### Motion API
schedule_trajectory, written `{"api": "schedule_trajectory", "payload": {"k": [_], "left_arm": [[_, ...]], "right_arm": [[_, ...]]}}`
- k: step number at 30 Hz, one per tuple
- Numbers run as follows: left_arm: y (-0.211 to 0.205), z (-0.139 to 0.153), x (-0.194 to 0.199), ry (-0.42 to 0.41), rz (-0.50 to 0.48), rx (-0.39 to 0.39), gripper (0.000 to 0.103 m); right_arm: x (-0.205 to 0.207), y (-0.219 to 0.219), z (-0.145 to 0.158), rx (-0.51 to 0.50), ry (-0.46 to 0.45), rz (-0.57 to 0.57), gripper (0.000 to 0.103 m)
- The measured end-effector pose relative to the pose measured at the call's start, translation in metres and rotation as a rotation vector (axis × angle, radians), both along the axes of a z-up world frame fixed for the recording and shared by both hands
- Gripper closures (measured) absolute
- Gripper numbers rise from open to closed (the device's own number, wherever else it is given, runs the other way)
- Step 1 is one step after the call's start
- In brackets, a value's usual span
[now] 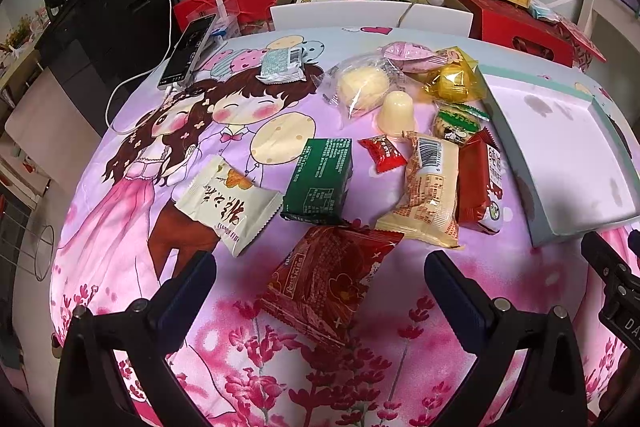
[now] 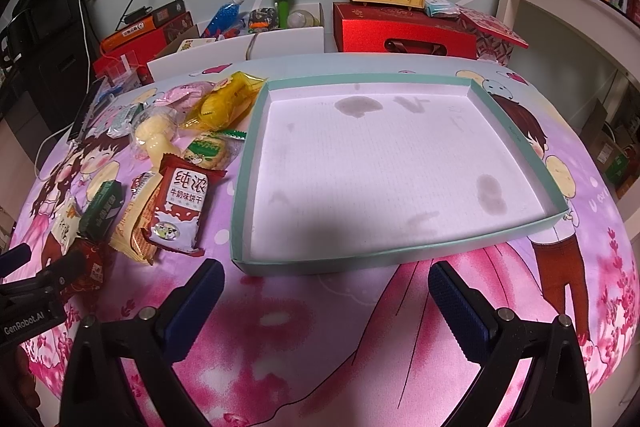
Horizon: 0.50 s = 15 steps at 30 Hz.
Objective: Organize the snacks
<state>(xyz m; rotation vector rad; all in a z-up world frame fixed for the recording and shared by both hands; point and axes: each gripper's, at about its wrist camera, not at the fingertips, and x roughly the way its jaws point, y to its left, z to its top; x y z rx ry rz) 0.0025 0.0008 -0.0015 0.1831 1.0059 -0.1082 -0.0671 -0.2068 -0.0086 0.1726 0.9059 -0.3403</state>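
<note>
Shallow tray box (image 2: pixel 400 163) with teal rim, white stained floor, empty, flat on the printed cloth. Snacks scattered just left of it, all lying flat. Dark red packet (image 1: pixel 334 281) nearest, below green packet (image 1: pixel 320 183); cream packet with Chinese lettering (image 1: pixel 226 203) left of green. Beige barcode packet (image 1: pixel 430 195) touching red-brown milk biscuit packet (image 2: pixel 178 203), which lies just beside tray edge. Small red candy (image 1: pixel 382 153), pale jelly cup (image 1: pixel 396 115) upside down, clear-wrapped round bun (image 1: pixel 362 87), yellow wrapped snack (image 1: pixel 454 79), pink wrapped snack (image 1: pixel 408 57), green-white cracker pack (image 1: pixel 458 125). Grey-green sachet (image 1: pixel 282 67) apart, farther left.
</note>
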Motion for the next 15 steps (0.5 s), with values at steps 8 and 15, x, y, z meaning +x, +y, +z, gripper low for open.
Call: {"api": "schedule_trajectory", "payload": {"k": [8,15], "left_arm": [[0.0003,-0.0005,0.0002,0.001,0.0,0.001,0.0],[0.0001,-0.0016,0.0008,0.005,0.003,0.005,0.0]], "right_arm": [[0.0006,-0.0004,-0.0005,0.0,0.0,0.0,0.0],[0.0007,-0.0005,-0.001,0.001,0.0,0.0,0.0]]}}
